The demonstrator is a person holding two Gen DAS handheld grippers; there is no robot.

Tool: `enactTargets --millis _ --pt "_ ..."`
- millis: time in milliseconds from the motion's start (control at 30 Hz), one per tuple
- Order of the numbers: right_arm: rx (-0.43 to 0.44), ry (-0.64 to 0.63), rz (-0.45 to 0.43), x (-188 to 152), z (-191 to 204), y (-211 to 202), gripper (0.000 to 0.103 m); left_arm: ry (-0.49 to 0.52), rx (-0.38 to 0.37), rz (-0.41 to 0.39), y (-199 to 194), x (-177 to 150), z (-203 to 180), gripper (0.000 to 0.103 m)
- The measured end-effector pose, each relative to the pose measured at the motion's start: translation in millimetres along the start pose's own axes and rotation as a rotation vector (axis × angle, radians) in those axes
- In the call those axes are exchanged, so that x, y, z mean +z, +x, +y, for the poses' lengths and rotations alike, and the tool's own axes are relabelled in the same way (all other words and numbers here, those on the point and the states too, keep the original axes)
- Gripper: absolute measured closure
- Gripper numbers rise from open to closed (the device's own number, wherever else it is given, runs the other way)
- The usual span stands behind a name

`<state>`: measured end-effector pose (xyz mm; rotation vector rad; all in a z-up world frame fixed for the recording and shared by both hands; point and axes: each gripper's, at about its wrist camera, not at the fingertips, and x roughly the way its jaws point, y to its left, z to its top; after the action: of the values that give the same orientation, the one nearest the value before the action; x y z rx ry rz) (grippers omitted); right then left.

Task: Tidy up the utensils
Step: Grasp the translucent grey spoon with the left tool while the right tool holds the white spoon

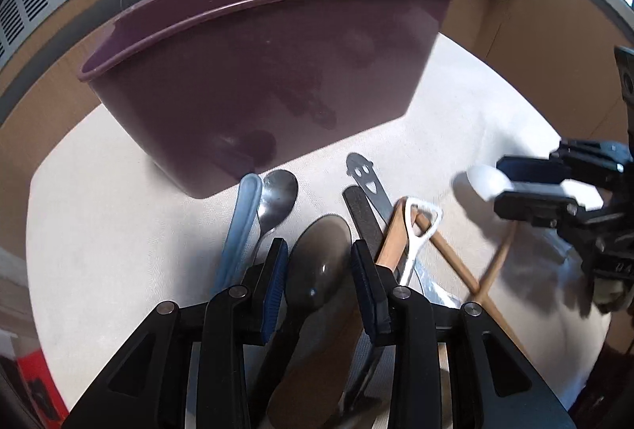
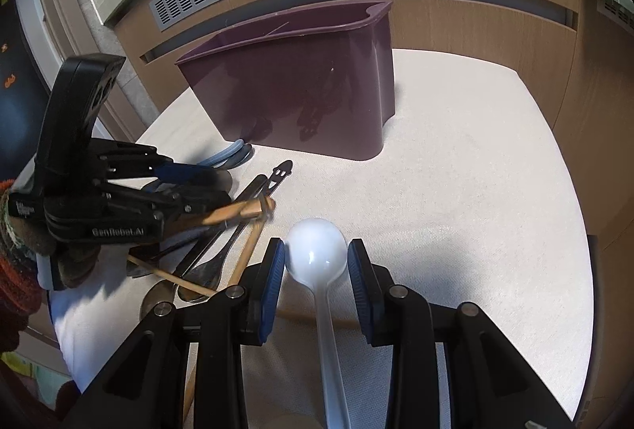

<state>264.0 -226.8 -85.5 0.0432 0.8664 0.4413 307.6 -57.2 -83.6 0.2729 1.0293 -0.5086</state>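
Utensils (image 1: pixel 356 215) heaped on tablecloth (image 1: pixel 119 250), beneath and ahead of left gripper (image 1: pixel 319 282); its jaws apart, straddling dark spoon (image 1: pixel 321 262). Right gripper (image 2: pixel 316 284) jaws apart around white spoon (image 2: pixel 315 250). Purple caddy (image 2: pixel 301 88) stands beyond both.

"GenRobot.AI" on left gripper (image 2: pixel 216 187)

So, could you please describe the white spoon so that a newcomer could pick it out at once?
Start at the purple caddy on the pale table. Nearer the camera, away from the pile of utensils on the left, the white spoon sits between the right gripper fingers. It is the only white, translucent plastic one.
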Motion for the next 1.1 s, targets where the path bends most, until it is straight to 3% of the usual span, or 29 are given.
enactTargets --millis 200,300,533,600,733,833,967,1000,1033,1100 --pt "-0.001 0.009 0.007 -2 -1 1 0.073 0.004 -0.03 0.008 -2 -12 11 0.066" --pt "-0.003 0.013 0.01 -2 -1 1 0.073 0.037 -0.044 0.008 -6 -22 3 0.055" --pt "-0.031 0.003 0.008 -5 5 -1 0.073 0.013 -0.002 -0.017 -3 -28 -4 0.051" --pt "-0.053 -0.014 0.01 -8 9 -2 0.073 0.009 0.018 -0.021 1 -22 -6 0.051" --pt "-0.081 -0.045 0.009 -13 14 -7 0.073 -0.014 0.033 -0.038 3 -17 0 0.067" --pt "-0.082 -0.04 -0.004 -13 13 -11 0.073 -0.069 0.057 -0.083 -1 -17 6 0.067" --pt "-0.087 -0.039 -0.045 -13 16 -19 0.074 -0.185 0.024 -0.19 -26 -24 12 0.067" --pt "-0.091 -0.045 -0.056 -13 17 -21 0.087 -0.224 0.014 -0.229 -36 -27 15 0.067" --pt "-0.094 -0.054 -0.068 -13 19 -24 0.092 -0.249 0.01 -0.255 -44 -30 17 0.067" --pt "-0.102 -0.06 -0.093 -11 23 -29 0.092 -0.308 0.007 -0.323 -71 -33 14 0.067"
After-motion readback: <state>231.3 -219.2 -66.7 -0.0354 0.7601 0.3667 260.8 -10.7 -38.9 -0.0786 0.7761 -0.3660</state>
